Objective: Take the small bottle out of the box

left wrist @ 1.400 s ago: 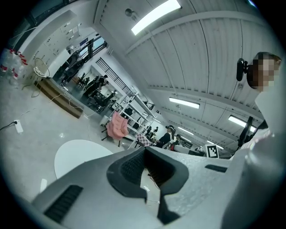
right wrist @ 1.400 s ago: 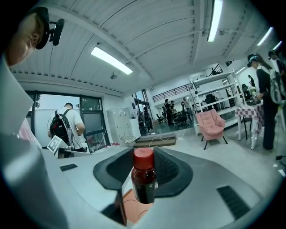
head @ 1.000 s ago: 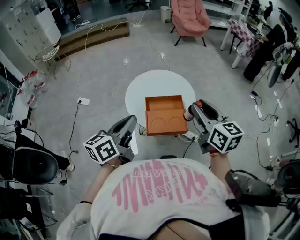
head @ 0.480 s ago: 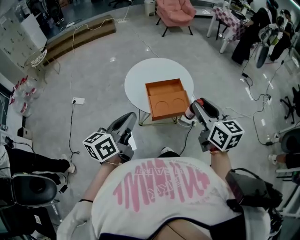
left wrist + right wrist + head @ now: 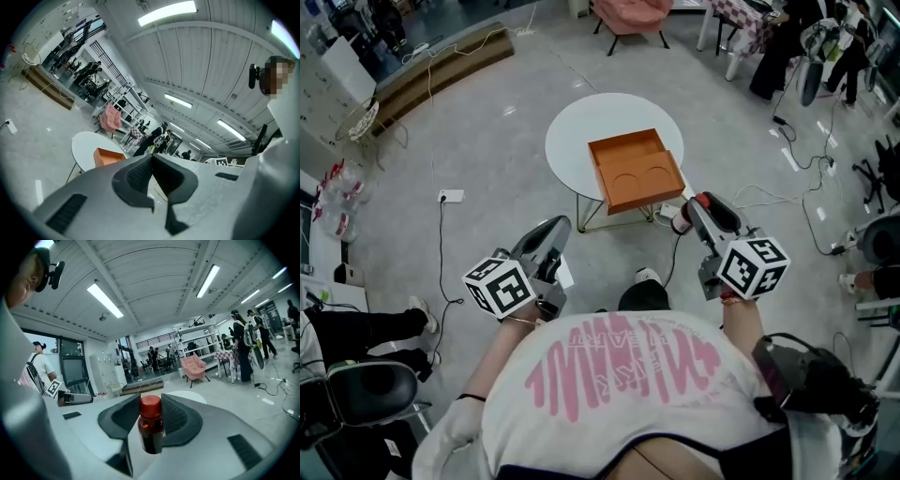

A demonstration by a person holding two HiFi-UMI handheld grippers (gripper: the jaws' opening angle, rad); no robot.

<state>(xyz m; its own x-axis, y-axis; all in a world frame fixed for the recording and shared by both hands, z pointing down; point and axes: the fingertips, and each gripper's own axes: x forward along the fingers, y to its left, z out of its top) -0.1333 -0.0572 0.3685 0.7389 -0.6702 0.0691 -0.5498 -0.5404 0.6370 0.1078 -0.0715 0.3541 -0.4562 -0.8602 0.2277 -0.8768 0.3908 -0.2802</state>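
My right gripper (image 5: 686, 214) is shut on a small brown bottle (image 5: 151, 427) with a red cap, held upright between the dark pads. In the head view the bottle (image 5: 681, 221) hangs off the near right side of the round white table (image 5: 581, 131), over the floor. The open orange box (image 5: 636, 171) lies on that table's near side, with two round hollows showing inside. My left gripper (image 5: 558, 225) hovers over the floor short of the table, jaws closed together and holding nothing. The left gripper view shows the box (image 5: 107, 157) beyond its fingertips.
Cables and a white power strip (image 5: 450, 196) lie on the grey floor. A pink armchair (image 5: 630, 11) stands beyond the table. People and chairs are at the far right, and a black office chair (image 5: 366, 394) is at my left.
The table and box have slid up and away in the head view as I stepped back. Both grippers keep their pose, and the right one holds the bottle throughout.
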